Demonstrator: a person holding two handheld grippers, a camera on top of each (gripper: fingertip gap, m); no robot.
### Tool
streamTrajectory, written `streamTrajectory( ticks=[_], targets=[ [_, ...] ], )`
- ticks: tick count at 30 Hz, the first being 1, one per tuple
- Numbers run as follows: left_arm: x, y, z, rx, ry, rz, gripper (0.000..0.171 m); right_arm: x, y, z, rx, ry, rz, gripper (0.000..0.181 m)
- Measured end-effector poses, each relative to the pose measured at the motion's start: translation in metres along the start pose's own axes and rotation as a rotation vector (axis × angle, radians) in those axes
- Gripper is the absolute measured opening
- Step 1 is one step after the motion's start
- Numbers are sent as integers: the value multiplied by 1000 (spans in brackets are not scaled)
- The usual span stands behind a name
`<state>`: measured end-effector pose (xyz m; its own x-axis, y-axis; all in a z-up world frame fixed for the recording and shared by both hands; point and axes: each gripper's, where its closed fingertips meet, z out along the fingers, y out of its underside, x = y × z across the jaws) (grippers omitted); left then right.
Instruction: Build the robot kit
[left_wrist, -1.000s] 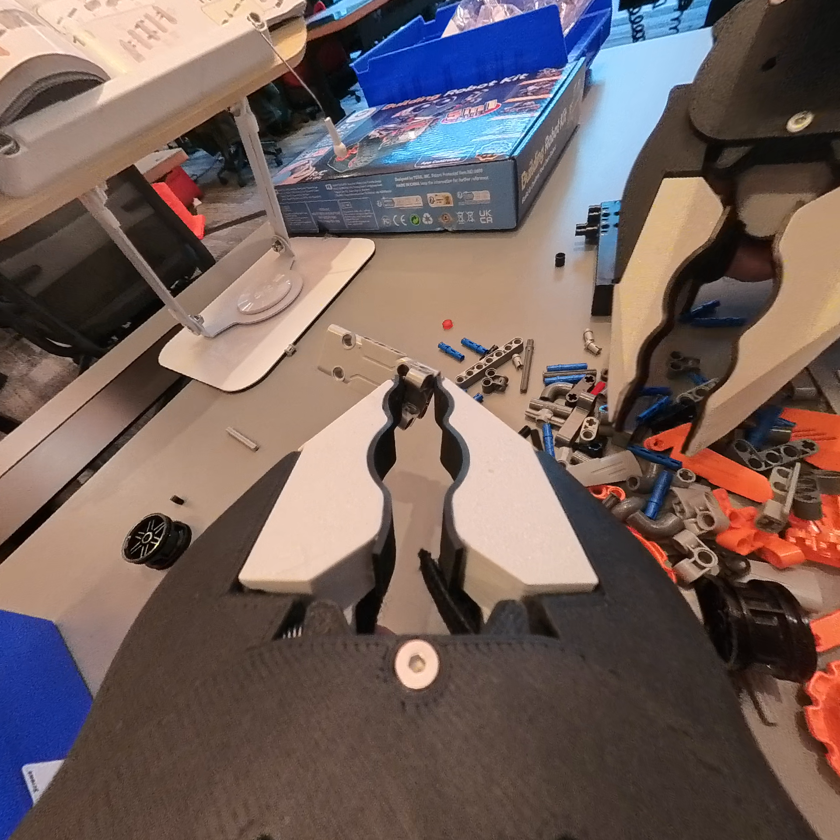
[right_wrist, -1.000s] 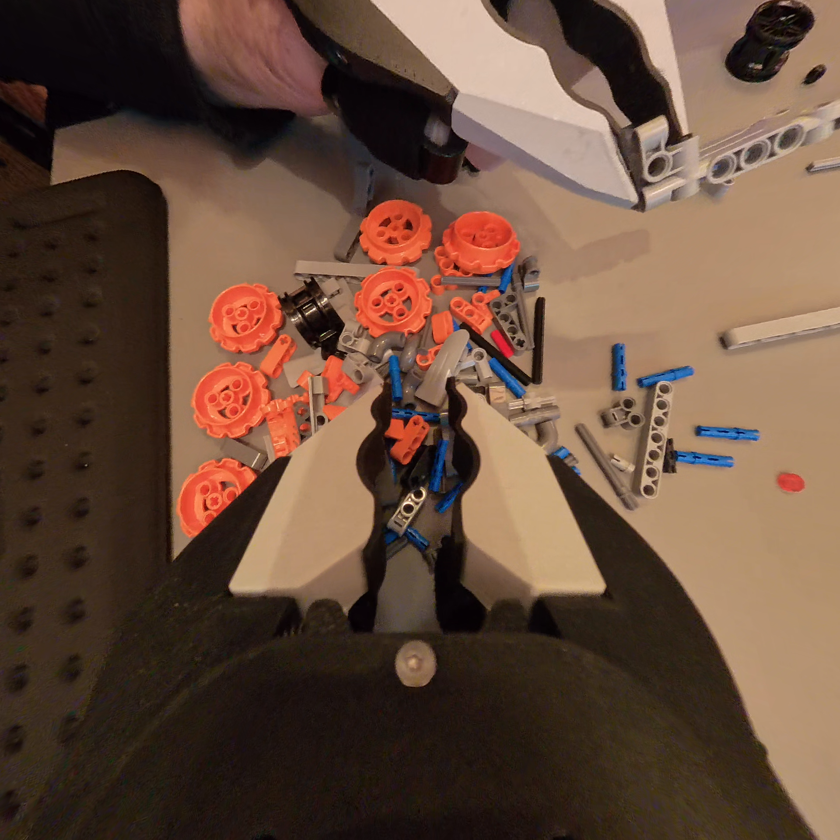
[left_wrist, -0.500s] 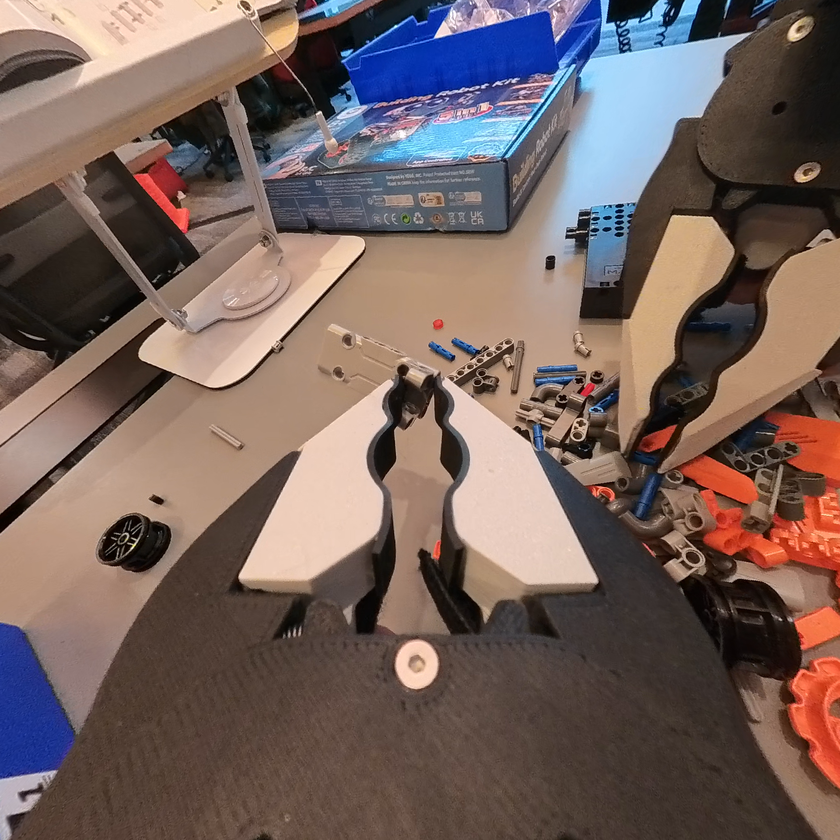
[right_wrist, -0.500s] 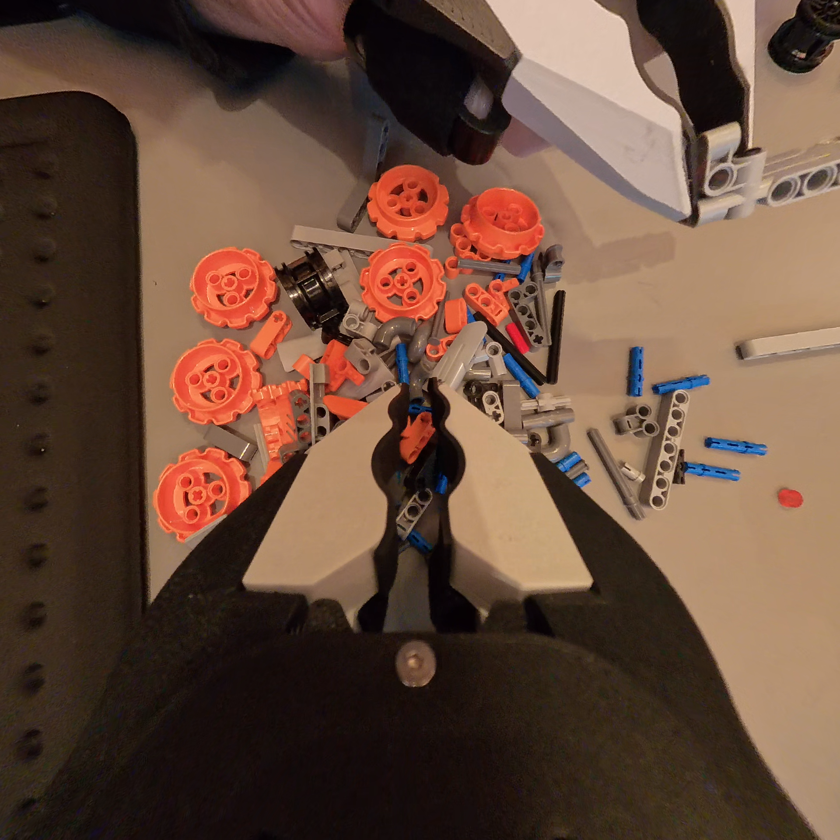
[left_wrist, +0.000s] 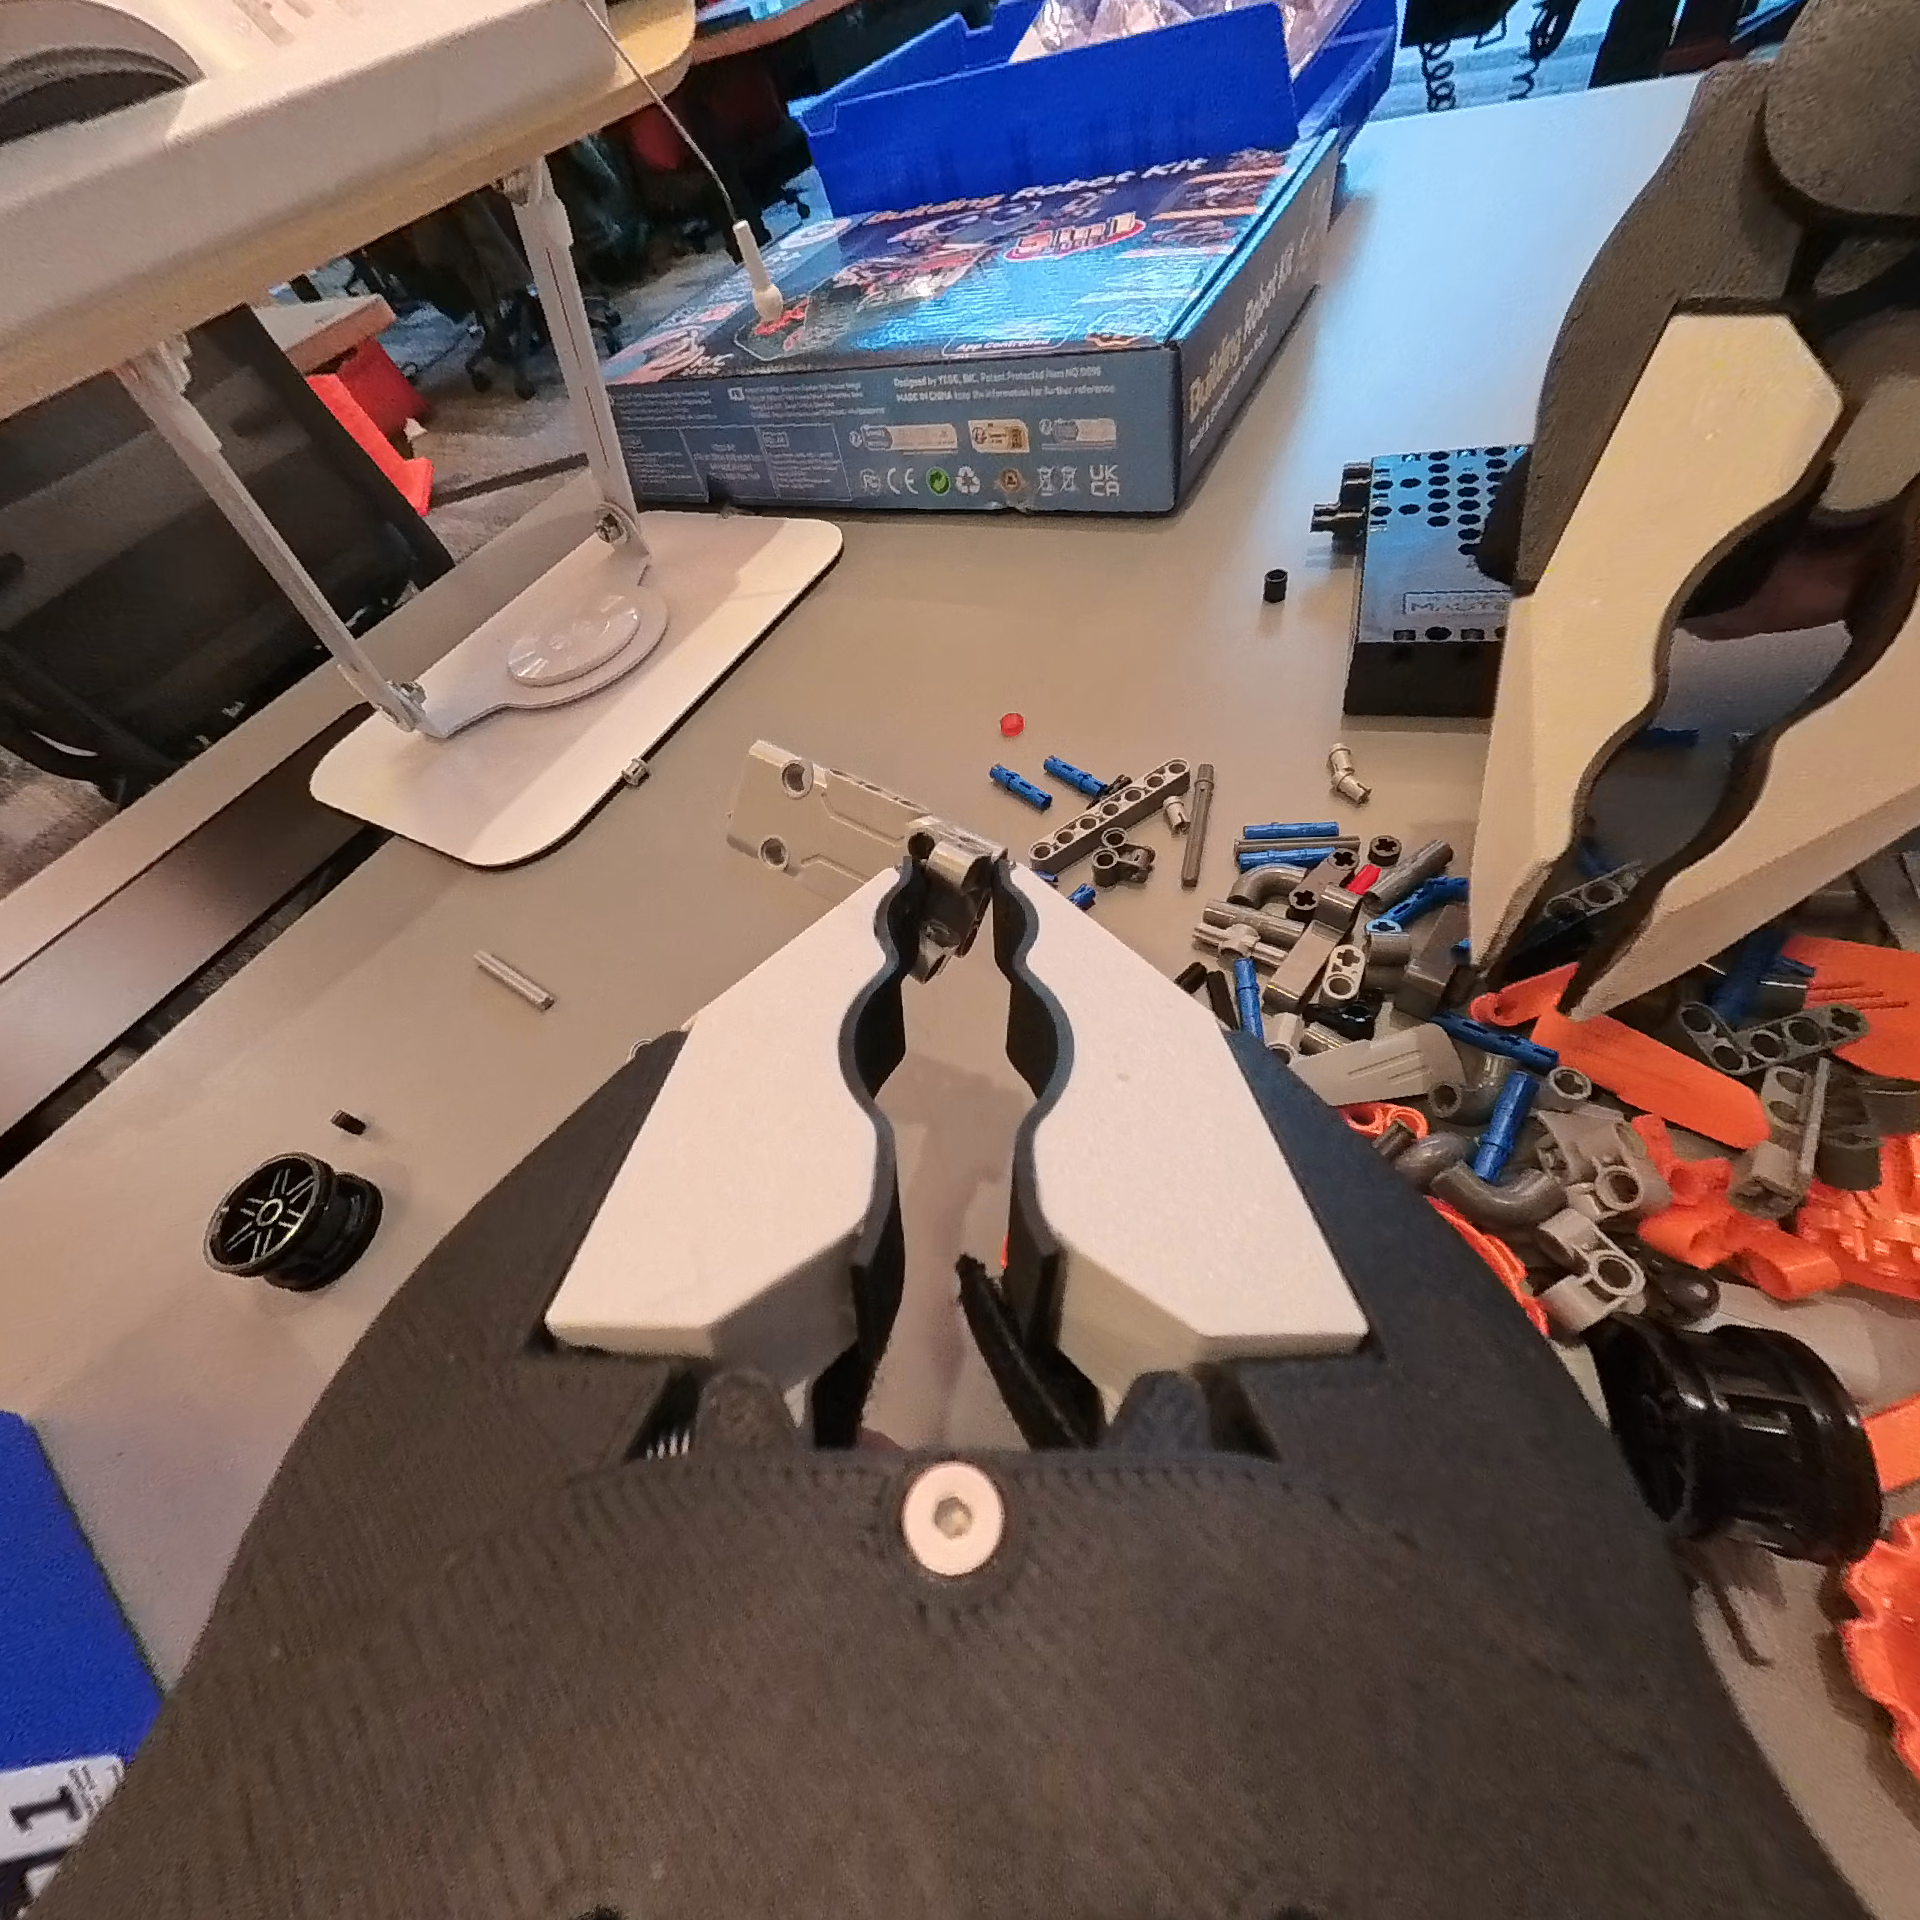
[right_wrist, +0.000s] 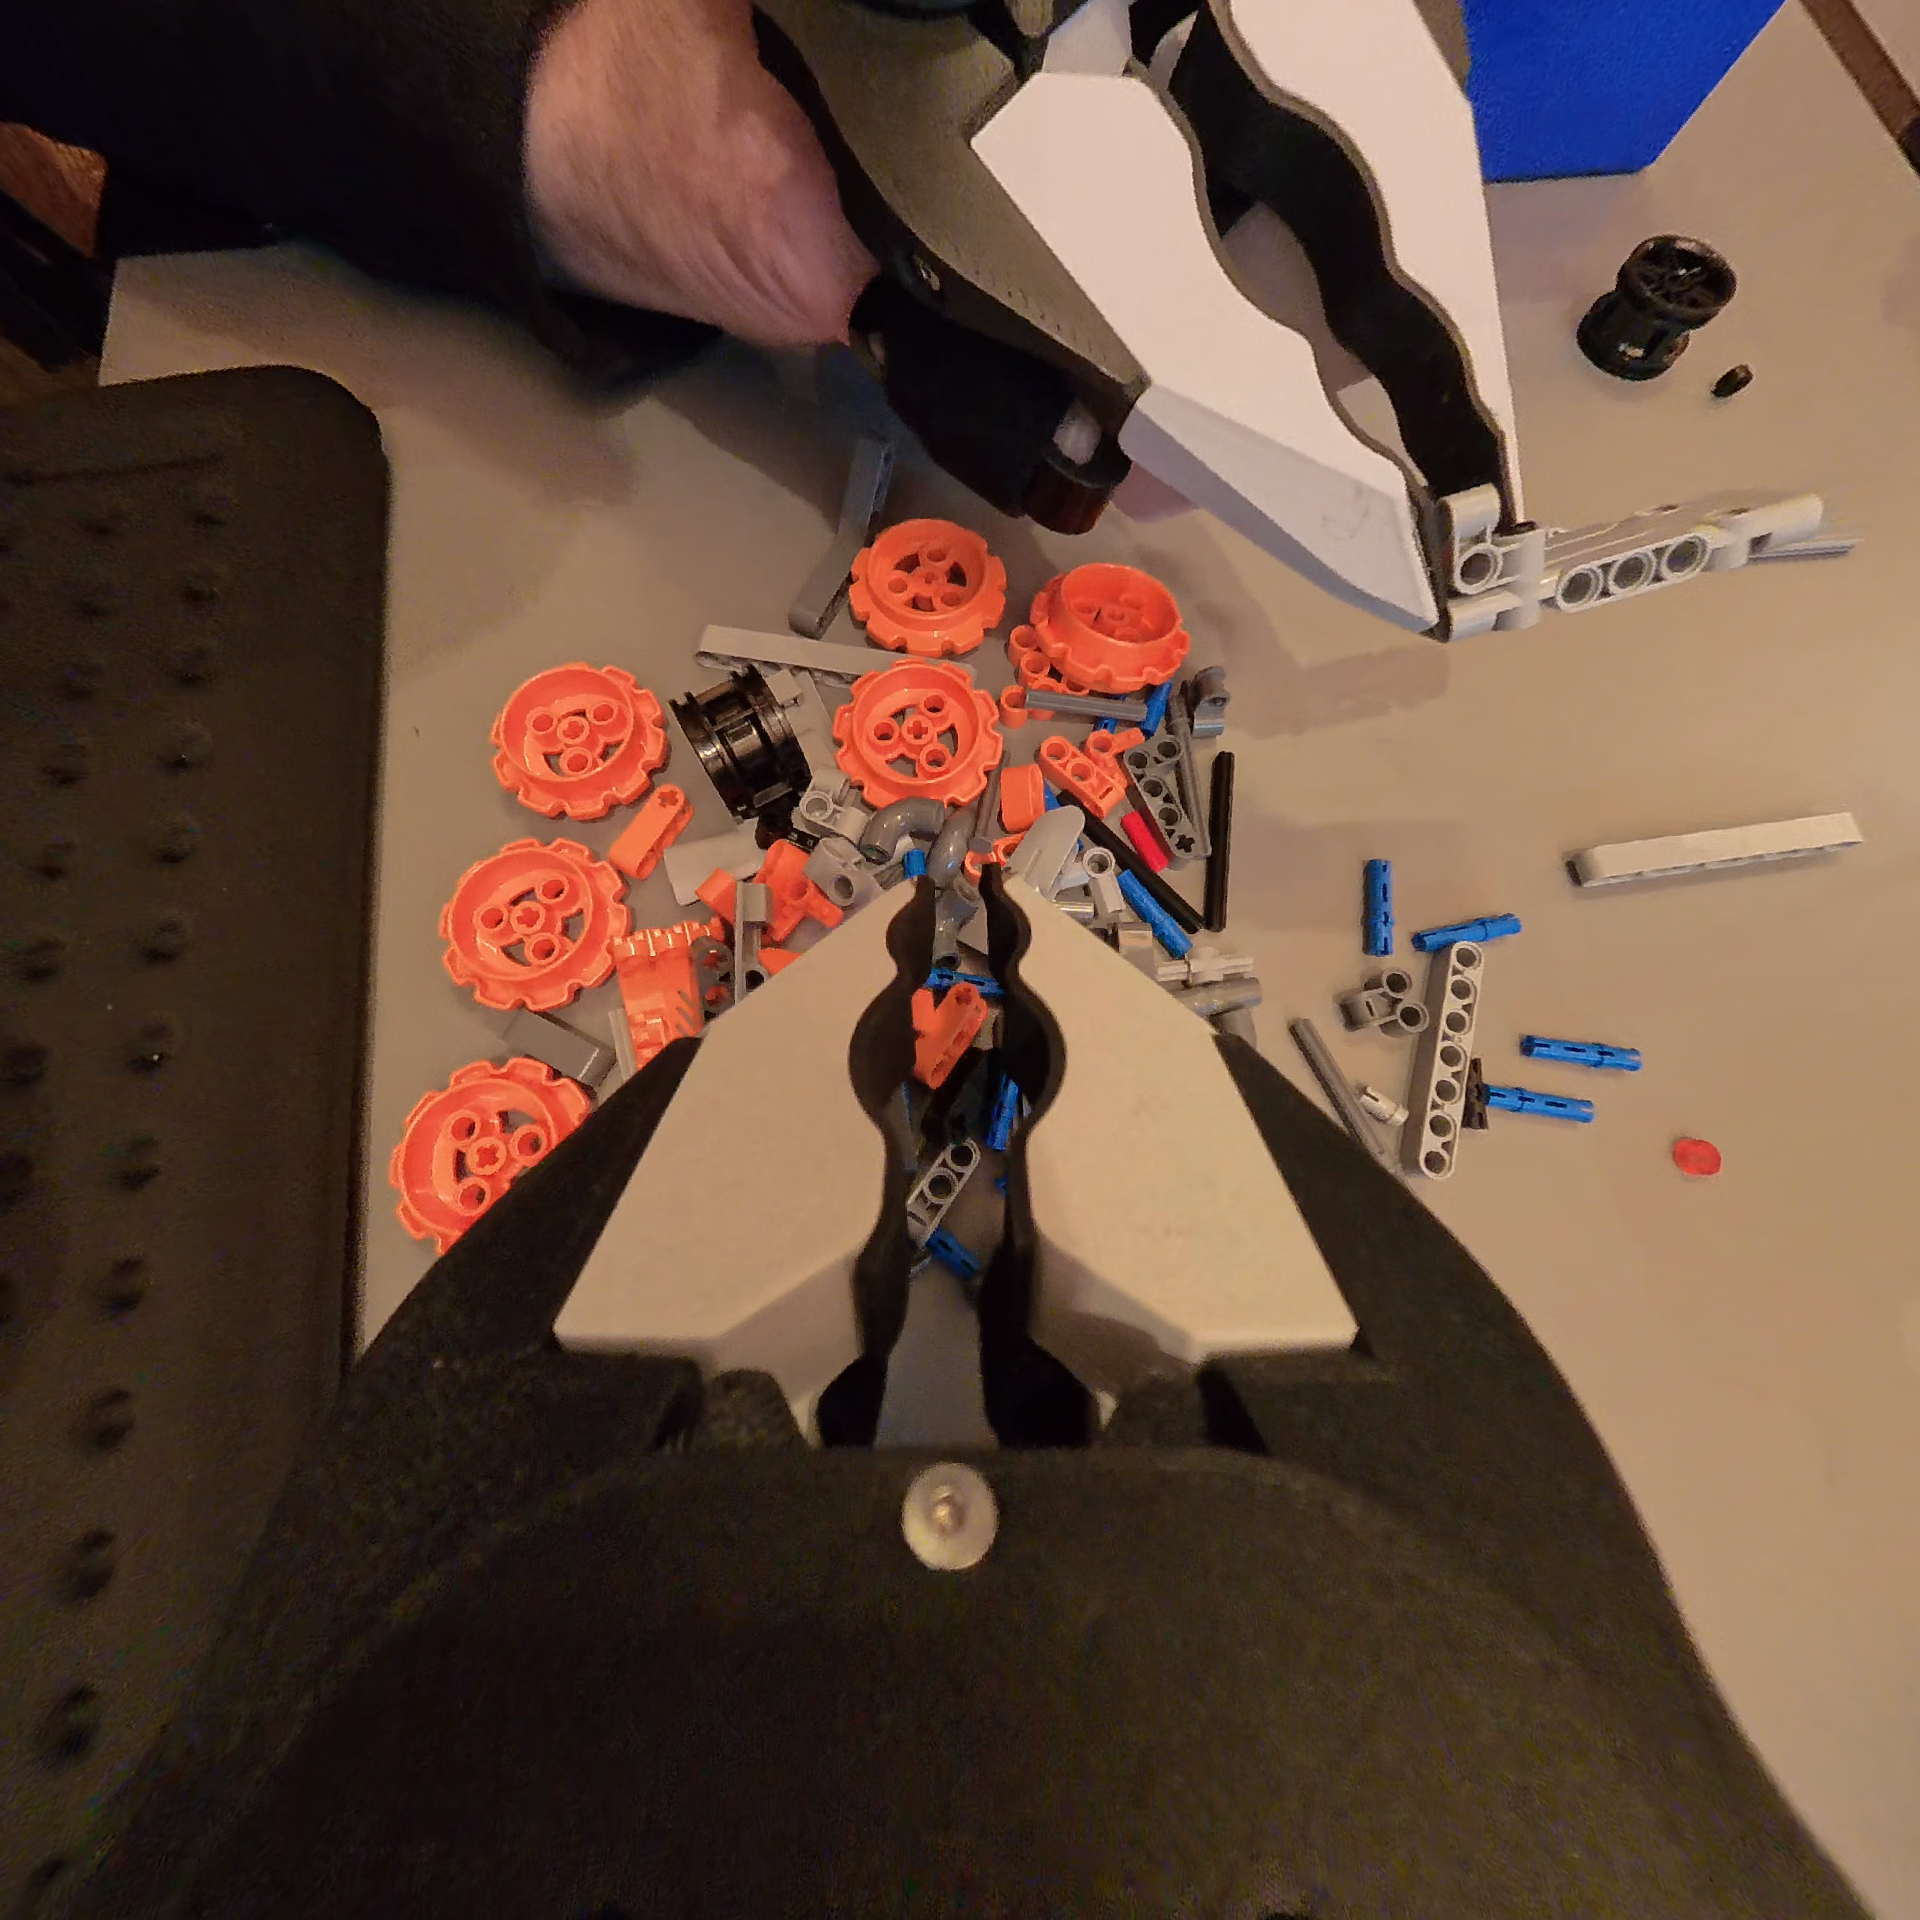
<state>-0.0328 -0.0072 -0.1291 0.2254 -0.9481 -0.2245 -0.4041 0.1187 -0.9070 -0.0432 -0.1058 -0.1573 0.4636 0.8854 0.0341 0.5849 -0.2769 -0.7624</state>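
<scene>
My left gripper (left_wrist: 954, 883) is shut on a small grey connector (left_wrist: 951, 899) and holds it just above the table, by a light grey beam piece (left_wrist: 821, 821). It also shows in the right wrist view (right_wrist: 1481, 520), with a hand (right_wrist: 686, 197) behind it. My right gripper (right_wrist: 953, 883) points down into a pile of orange, grey and blue building parts (right_wrist: 1091, 790). Its jaws are closed to a narrow gap on a small grey curved piece (right_wrist: 951, 862). In the left wrist view its fingertips (left_wrist: 1538, 987) rest in the pile (left_wrist: 1455, 1049), on an orange flat part.
Several orange toothed wheels (right_wrist: 577, 743) lie left of the pile. A black studded block (right_wrist: 177, 831) lies at the far left. A black wheel (left_wrist: 291, 1221), a blue kit box (left_wrist: 935, 343), a white stand base (left_wrist: 582, 727) and a loose grey beam (right_wrist: 1714, 847) lie around.
My right gripper has closed from open to a narrow gap, with its tips down in the pile. My left gripper keeps its hold on the grey connector and has shifted only slightly.
</scene>
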Motion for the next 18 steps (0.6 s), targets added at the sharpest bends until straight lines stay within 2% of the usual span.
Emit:
streamTrajectory(
  ticks=[18],
  targets=[
    [-3,6,4,-3,-1,-6,11,5,-19,-23,164,-18,70,7]
  ],
)
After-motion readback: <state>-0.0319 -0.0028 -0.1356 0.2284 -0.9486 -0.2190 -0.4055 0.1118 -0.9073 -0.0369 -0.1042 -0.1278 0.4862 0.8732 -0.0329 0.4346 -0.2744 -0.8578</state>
